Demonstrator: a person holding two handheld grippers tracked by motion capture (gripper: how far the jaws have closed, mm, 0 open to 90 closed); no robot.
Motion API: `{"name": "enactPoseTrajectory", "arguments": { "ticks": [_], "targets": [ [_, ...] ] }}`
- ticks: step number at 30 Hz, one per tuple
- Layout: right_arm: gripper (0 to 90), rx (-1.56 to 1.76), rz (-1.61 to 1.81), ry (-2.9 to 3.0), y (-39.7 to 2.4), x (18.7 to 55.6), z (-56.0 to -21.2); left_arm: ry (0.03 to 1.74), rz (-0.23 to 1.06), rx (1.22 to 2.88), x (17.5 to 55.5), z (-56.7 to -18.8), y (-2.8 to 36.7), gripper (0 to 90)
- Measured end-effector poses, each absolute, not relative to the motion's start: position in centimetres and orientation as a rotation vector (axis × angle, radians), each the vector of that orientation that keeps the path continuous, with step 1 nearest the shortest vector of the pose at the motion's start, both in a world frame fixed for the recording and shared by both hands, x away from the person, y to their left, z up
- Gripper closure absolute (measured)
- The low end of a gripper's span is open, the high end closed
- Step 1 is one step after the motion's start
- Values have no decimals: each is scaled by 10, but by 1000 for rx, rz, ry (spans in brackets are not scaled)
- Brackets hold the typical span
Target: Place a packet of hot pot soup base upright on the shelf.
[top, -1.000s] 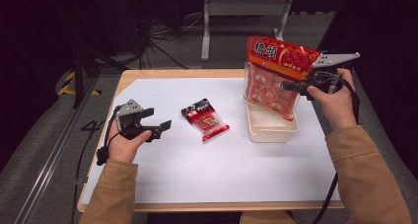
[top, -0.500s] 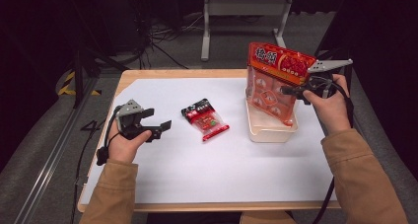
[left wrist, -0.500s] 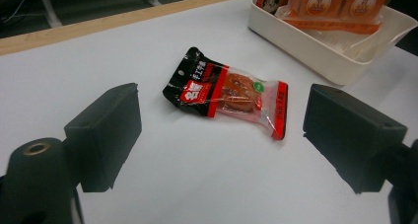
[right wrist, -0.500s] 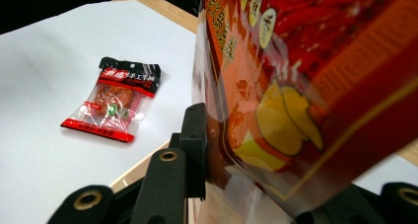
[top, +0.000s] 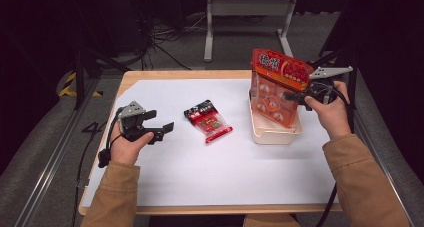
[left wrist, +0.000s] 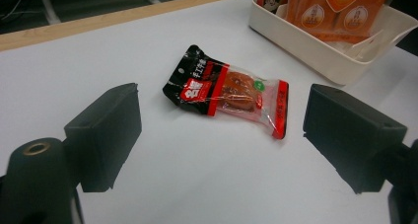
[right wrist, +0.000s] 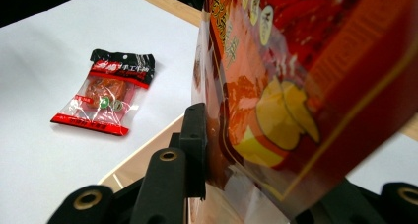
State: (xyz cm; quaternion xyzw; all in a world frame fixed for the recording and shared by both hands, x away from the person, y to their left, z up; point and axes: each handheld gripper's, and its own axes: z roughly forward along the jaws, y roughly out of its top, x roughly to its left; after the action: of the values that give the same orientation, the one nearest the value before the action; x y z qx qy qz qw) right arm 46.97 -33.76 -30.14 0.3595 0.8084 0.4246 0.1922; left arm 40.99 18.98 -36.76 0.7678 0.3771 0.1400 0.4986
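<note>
A large red-orange snack bag (top: 277, 89) stands upright with its lower end inside a cream tray (top: 272, 134) at the table's right. My right gripper (top: 295, 95) is shut on the bag's right edge; in the right gripper view the bag (right wrist: 296, 86) sits pinched between the jaws. A small black-and-red snack packet (top: 207, 121) lies flat mid-table. My left gripper (top: 162, 131) hovers left of it, open with nothing between its jaws; the left gripper view shows the packet (left wrist: 229, 93) ahead between the jaws and the tray (left wrist: 325, 56) beyond.
A white sheet (top: 200, 172) covers the wooden table (top: 185, 74). A metal stand (top: 245, 17) and cables lie on the floor behind the table. A rail (top: 50, 162) runs along the table's left side.
My right gripper has lowered the large bag, so its bottom now sits deeper in the tray. The left gripper and small packet have stayed put.
</note>
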Motion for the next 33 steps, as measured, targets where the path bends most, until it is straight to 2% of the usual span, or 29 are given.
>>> {"name": "enactPoseTrajectory", "arguments": {
  "ticks": [8, 23, 26, 29, 33],
  "targets": [
    [707, 1010, 1168, 2297, -331, 473, -328, 921, 327, 1849, 410, -369, 189, 155],
    [691, 1122, 1267, 2227, -352, 468, -342, 921, 312, 1868, 412, -372, 187, 155],
    [644, 1123, 1257, 2214, -353, 466, -340, 922, 306, 1869, 413, -373, 186, 155],
    [520, 1127, 1271, 2167, -354, 462, -337, 921, 303, 1870, 415, -374, 185, 154],
    [420, 1121, 1256, 2140, -356, 456, -334, 920, 286, 1867, 420, -375, 180, 149]
  ]
}}
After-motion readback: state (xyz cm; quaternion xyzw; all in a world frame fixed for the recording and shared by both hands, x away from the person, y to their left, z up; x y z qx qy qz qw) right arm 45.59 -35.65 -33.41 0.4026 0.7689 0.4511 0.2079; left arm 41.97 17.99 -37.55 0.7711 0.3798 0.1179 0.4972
